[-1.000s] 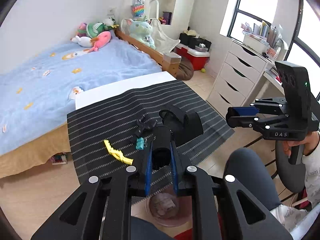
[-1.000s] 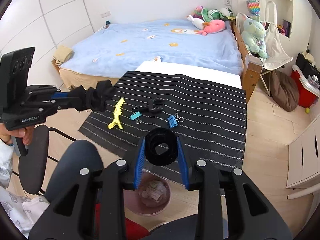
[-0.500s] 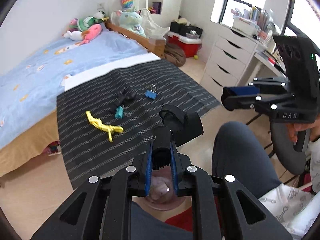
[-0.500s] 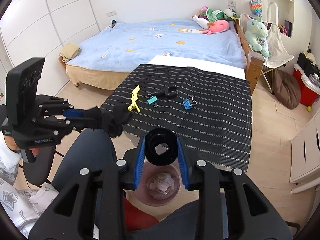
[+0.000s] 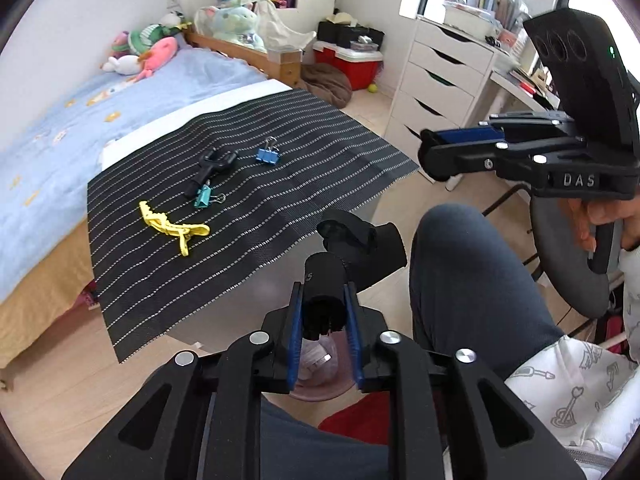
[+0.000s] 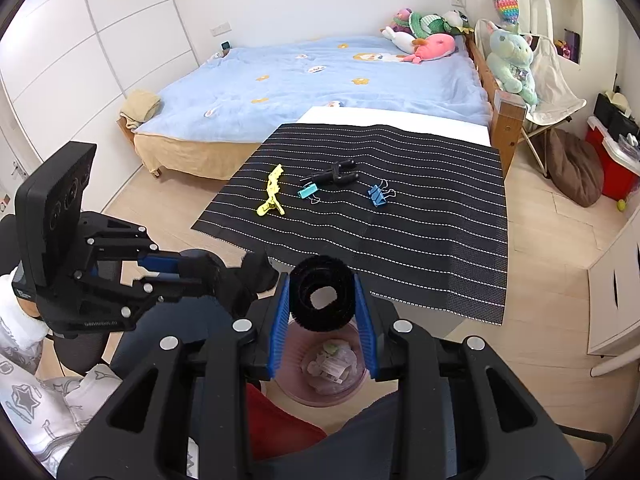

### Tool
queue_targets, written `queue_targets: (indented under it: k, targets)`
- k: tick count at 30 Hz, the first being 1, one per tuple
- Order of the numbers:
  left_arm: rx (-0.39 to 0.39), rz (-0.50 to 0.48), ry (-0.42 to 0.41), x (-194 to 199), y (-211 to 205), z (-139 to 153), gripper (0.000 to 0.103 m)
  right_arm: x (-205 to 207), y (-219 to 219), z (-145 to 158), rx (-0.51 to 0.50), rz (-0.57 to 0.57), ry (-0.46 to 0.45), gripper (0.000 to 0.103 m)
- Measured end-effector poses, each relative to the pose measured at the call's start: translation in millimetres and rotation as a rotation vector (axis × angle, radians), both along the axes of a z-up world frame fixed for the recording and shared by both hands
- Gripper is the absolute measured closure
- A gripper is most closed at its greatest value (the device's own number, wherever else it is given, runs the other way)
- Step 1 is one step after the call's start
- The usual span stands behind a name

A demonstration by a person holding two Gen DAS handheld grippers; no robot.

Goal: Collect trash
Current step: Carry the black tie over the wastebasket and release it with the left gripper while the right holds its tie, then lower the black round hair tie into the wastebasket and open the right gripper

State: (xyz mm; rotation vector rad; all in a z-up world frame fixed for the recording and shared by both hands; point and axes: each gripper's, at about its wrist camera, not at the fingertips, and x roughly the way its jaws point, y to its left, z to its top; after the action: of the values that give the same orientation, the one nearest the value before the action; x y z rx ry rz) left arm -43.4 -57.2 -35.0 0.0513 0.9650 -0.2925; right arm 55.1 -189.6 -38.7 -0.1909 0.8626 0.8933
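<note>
My left gripper [image 5: 324, 320] is shut on a black folded strap piece [image 5: 356, 244] and holds it above a pink trash bin [image 5: 316, 372] holding crumpled paper. It also shows in the right wrist view [image 6: 224, 276]. My right gripper [image 6: 322, 300] is shut on a black hook-and-loop roll [image 6: 322, 298], held over the same pink bin [image 6: 326, 364]. The right gripper also shows in the left wrist view [image 5: 432, 156], off to the right and higher.
A table with a black striped mat [image 6: 400, 216] holds a yellow clip [image 6: 271, 192], a black clamp [image 6: 332, 176], a teal binder clip [image 6: 307, 192] and a blue binder clip [image 6: 378, 196]. My legs [image 5: 472, 280] flank the bin. A bed [image 6: 312, 80] lies behind, drawers [image 5: 436, 84] at right.
Both grippers have drawn back from the table and dropped lower, and now hang over the pink bin. Each still holds its black item.
</note>
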Motion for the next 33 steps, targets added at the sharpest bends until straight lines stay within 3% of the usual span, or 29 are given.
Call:
queue_targets:
  k: [3, 4, 5, 6, 7, 8, 12, 23, 33]
  targets:
    - [-0.007, 0.005, 0.003, 1, -1, -3, 0.069, 1, 0, -1, 0.003, 0.001, 0.006, 0.072]
    - [-0.01, 0.009, 0.002, 2, 0, -5, 0.058, 1, 0, -1, 0.003, 0.001, 0.007, 0.072]
    - [-0.021, 0.019, -0.004, 2, 1, -5, 0.04, 2, 0, -1, 0.004, 0.001, 0.01, 0.072]
    - [-0.032, 0.022, -0.009, 2, 2, -5, 0.033, 2, 0, -2, 0.004, 0.001, 0.012, 0.072]
    - [-0.04, 0.028, -0.017, 2, 3, -5, 0.018, 2, 0, -2, 0.004, 0.002, 0.013, 0.072]
    - [-0.045, 0.042, -0.031, 1, 5, -4, 0.013, 2, 0, -2, 0.004, 0.002, 0.014, 0.072]
    - [-0.046, 0.087, -0.049, 2, 12, 0, 0.008, 1, 0, -3, 0.003, 0.003, 0.017, 0.072]
    - [-0.067, 0.156, -0.115, 1, 26, 15, 0.008, 2, 0, -3, 0.001, 0.005, 0.012, 0.072]
    - [-0.027, 0.198, -0.146, -4, 36, 21, 0.008, -6, 7, -1, -0.002, 0.04, 0.009, 0.072]
